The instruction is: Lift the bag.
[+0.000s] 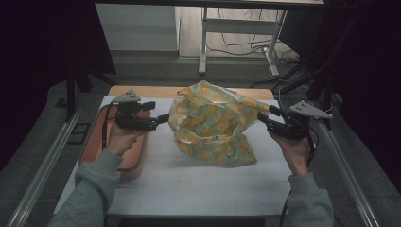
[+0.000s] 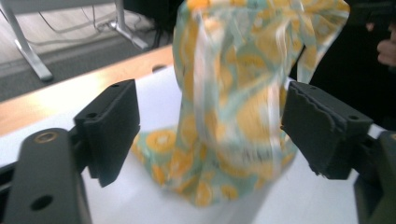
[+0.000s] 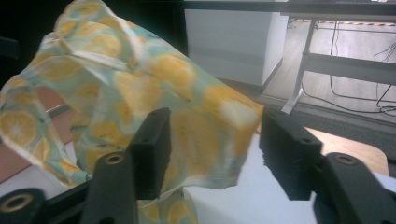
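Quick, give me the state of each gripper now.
Left gripper: open, holding nothing; the lemon-print bag sits between its jaws.
Right gripper: open, holding nothing; the bag's edge lies between its jaws.

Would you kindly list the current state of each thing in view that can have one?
Lemon-print bag: standing slumped on the white table top, mouth up and crumpled, gripped by neither gripper.
Left gripper: fingers open, bag in the gap, unpressed.
Right gripper: fingers open, a fold of the bag between them.
Orange tray: lying flat at the table's left edge.
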`<state>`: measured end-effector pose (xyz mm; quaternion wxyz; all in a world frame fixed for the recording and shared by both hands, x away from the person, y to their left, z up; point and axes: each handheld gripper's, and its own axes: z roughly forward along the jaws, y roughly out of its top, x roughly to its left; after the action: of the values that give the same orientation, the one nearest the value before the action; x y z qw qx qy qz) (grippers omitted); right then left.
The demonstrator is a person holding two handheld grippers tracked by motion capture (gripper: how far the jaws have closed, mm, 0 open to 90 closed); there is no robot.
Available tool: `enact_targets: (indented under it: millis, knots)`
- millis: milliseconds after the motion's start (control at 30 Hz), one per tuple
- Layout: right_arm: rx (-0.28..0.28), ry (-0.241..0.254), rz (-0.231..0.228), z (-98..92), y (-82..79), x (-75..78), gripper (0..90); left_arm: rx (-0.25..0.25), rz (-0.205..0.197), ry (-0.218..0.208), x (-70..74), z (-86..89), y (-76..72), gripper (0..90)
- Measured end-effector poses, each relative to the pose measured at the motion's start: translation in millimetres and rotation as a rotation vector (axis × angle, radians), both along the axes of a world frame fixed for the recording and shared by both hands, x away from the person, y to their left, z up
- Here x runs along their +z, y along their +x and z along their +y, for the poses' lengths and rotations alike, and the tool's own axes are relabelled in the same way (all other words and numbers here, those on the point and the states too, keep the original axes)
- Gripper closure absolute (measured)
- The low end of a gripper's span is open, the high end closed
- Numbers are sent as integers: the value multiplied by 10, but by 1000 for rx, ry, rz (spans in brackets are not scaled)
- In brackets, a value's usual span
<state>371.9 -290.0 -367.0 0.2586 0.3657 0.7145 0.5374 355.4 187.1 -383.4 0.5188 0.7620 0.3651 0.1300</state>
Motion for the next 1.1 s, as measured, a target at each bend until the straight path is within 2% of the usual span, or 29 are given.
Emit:
enact_targets:
  millis: [67,167,267,467,633,867,967,1100]
  knots:
    - [1,1,8,-40,-56,-36,398,-10,11,17,-36,16,-54,200]
    - [33,-7,27,-74,-125,-127,398,-16,25,40,-88,28,-126,211]
    - [76,-43,40,-62,-179,-236,398,-22,36,81,-160,36,-204,225]
    - [120,-84,76,-24,-240,-465,390,-37,58,118,-304,76,-365,238]
    - [134,-100,101,-23,-258,-596,388,-32,72,137,-415,135,-472,240]
    - [158,-118,129,-50,-308,-773,389,-23,111,156,-544,211,-538,246]
    - [166,-124,130,-60,-312,-796,390,-19,119,162,-587,222,-547,246]
    - [172,-124,110,-48,-322,-773,400,-17,123,163,-597,214,-549,247]
